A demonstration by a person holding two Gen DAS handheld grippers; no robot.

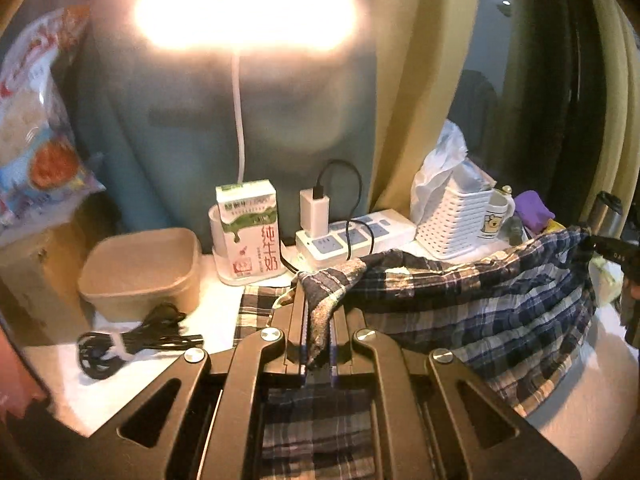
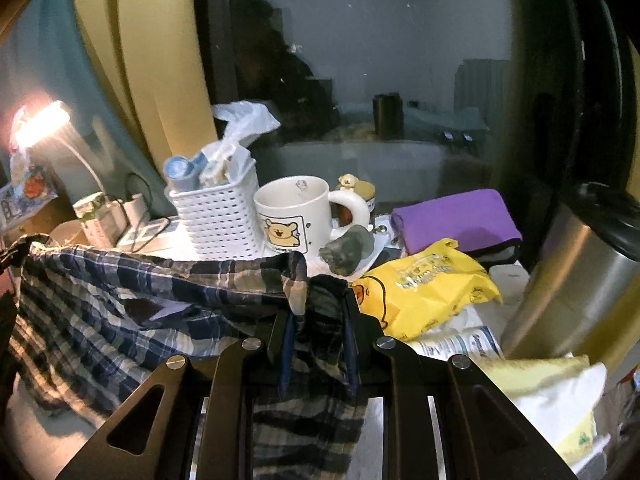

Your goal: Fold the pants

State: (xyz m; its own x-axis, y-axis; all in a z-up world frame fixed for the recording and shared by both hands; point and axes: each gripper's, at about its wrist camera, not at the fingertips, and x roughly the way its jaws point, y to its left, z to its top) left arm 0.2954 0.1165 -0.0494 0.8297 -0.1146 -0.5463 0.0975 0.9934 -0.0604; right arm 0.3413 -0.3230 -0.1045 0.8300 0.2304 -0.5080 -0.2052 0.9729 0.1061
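We hold the plaid pants (image 1: 480, 296) stretched between our two tongs above the white table (image 1: 160, 376). The left gripper (image 1: 318, 304) is clamped on one corner of the cloth, the right gripper (image 2: 316, 312) pinches another, and the fabric sags in a hammock between them, with a loose end hanging below each set of jaws.

Open room is scant. Left of the left gripper, bare tabletop runs only as far as a coiled black cable (image 1: 124, 344) and a tan box (image 1: 144, 272). Just ahead of its tips stand a milk carton (image 1: 250, 232) and a power strip (image 1: 356, 236) with a charger plugged in; a bright lamp (image 1: 244, 16) glares above.

Ahead of the stretched cloth sits a white basket (image 2: 220, 220), with a bear mug (image 2: 296, 212) beside it. Close to the right gripper's tips lie a grey lump (image 2: 348, 252) and a yellow bag (image 2: 424, 292); a purple pouch (image 2: 456, 220) lies beyond, and a steel flask (image 2: 572, 280) rises to the right, hemming that side.
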